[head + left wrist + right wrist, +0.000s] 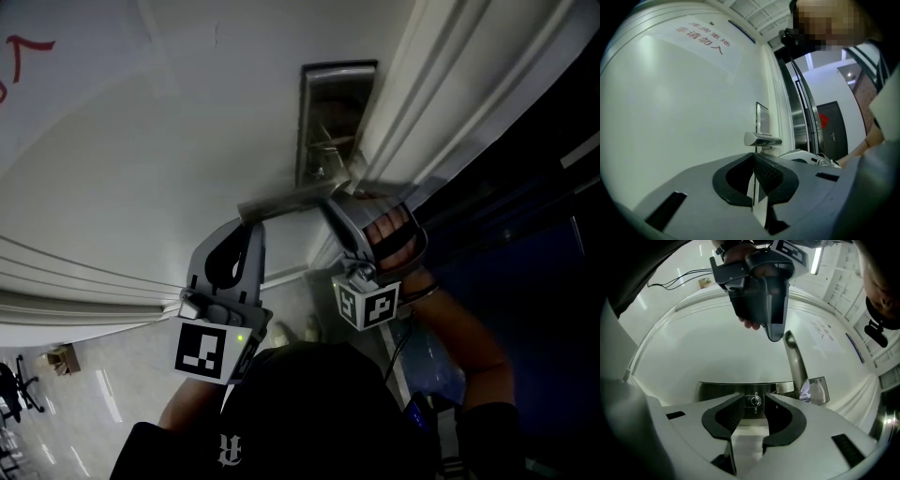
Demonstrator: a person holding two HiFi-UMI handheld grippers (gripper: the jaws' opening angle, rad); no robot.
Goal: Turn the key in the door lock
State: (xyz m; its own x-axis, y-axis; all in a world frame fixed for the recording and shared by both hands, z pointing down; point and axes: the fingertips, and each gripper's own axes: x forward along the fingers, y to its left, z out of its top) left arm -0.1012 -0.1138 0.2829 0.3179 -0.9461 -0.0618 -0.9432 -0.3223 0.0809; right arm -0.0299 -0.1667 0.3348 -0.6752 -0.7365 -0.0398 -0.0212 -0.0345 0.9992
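the door [670, 117] is a smooth, matt white panel, and the metal fittings on it are a long brushed plate [722, 390] and a straight, flat-sided lever handle [796, 362] with a dull shine. the key [755, 400] sits in the lock in that plate, a small bright metal piece below the handle. only the right tool view shows it; in the head view the plate is dark and the tools cover that spot, and the left tool view catches only the handle and the top of the plate. the right tool [754, 396] is grey plastic with black ribbed pads; its jaws stand apart, one on each side of the key, with a gap to it on both sides. the left tool [753, 157] has its jaws pressed together with nothing between them, pointing toward the free end of the handle. from the right tool view its tip hangs just beside that end, though we cannot say whether it touches. the head view shows a hand [389, 234] in the right tool's grip and a black-and-white marker cube [367, 305] on it. the left tool view alone shows a pale sign [703, 40] high on the door with red chinese characters, the lower line seemingly "非请勿入". the head view has a red hand-drawn stroke [26, 47] on the door, which we cannot read.
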